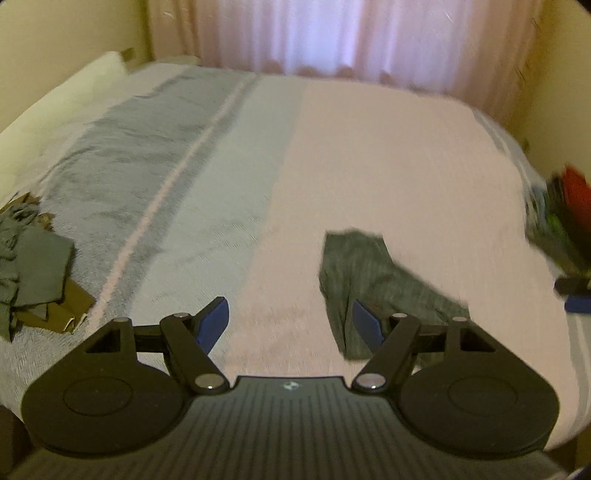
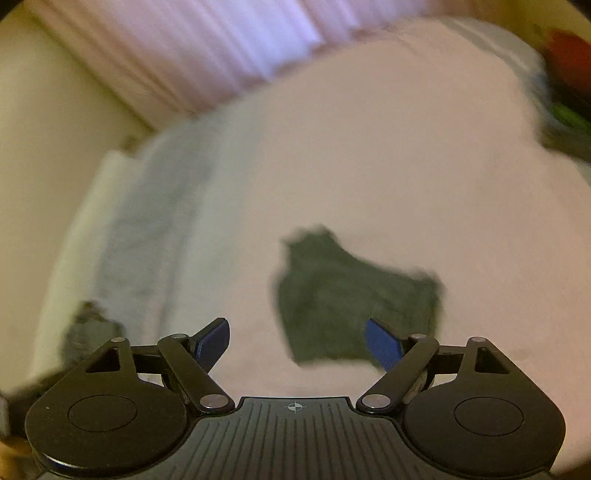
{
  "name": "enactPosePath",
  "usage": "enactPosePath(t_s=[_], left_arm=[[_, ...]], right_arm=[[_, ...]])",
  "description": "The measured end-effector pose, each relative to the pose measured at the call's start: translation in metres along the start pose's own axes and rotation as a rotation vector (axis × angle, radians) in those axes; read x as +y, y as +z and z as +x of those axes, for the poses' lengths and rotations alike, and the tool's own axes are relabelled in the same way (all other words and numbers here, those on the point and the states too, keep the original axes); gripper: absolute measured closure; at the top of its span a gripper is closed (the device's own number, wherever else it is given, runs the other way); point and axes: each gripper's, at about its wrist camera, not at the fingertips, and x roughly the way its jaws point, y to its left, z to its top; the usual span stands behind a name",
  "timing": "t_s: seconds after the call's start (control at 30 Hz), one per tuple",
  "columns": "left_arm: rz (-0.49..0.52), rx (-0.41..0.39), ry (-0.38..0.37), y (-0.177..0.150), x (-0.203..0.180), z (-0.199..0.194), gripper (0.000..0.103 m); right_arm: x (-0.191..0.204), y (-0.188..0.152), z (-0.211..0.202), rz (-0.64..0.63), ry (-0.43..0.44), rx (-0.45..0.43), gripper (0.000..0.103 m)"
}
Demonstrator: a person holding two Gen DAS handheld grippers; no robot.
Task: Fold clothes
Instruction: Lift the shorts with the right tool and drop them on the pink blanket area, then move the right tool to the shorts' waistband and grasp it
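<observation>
Bed point(image 1: 388, 155) fills both views, covered by a spread that is pink on the right and grey-blue with a thin pink stripe on the left. A dark grey garment point(image 1: 364, 273) lies crumpled on the pink part, near the near edge; in the right wrist view it point(image 2: 343, 295) is blurred by motion. The left gripper point(image 1: 290, 321) hovers above the bed with its jaws wide apart and nothing between them, the garment just behind its right finger. The right gripper point(image 2: 297, 341) also has its jaws spread, holding nothing. A heap of grey and olive clothes point(image 1: 33, 273) sits at the left edge of the bed. Pale curtains point(image 1: 332, 33) hang at the far side.
</observation>
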Motion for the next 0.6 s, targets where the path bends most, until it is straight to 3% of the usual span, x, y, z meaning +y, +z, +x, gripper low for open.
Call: enactPosePath(t_s=[0.1,0.27,0.6], left_arm=[[0.068,0.026,-0.025,-0.007,-0.012,0.006,0.032],[0.166,0.046,-0.068,-0.018,-0.028,0.008,0.032],[0.273,0.090,-0.115,-0.042,-0.007,0.003,0.032]], right_arm=[[-0.021,-0.023,0.002,0.051,-0.096,0.038,0.019],[-0.010,-0.044,0.005,0.104,-0.172,0.053,0.019],[0.024,-0.105,0.019,0.157,-0.206,0.081,0.019]])
